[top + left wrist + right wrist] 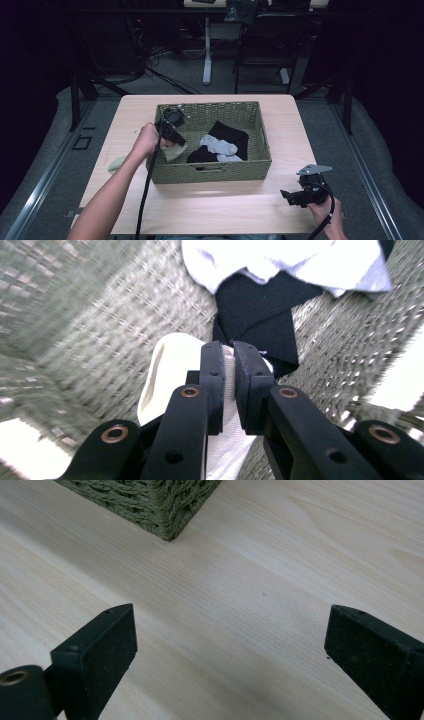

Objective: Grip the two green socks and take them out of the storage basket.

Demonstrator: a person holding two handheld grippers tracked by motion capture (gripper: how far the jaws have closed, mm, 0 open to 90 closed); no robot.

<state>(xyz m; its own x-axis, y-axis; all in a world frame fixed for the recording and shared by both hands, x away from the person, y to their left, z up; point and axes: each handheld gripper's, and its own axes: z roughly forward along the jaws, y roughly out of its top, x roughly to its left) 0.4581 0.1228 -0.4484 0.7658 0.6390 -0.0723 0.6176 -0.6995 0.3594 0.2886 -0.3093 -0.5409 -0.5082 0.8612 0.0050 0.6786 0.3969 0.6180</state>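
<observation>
1. Right now my left gripper (228,352) has its jaws pinched on a pale sock (165,365), with the cloth squeezed flat between the pads, so it won't slide out as I carry it.
2. That sock hangs at the near left corner of the woven basket (260,145), just inside the rim. I'm holding it by a fold so the rest can drape free below.
3. Further right on the basket floor lie a black sock (231,134) and a grey sock (218,146), bunched together and touching. My guess is they've been dropped there as a heap, and mine is meant to join or leave it.
4. Another pale sock (117,164) sits on the table (240,205) just outside the basket's left wall, half hidden by my forearm.
5. My right gripper (295,196) rests low over the near right of the table, jaws spread wide with bare wood between them. It's parked well apart from the basket, I'd say to stay out of the left hand's way.
</observation>
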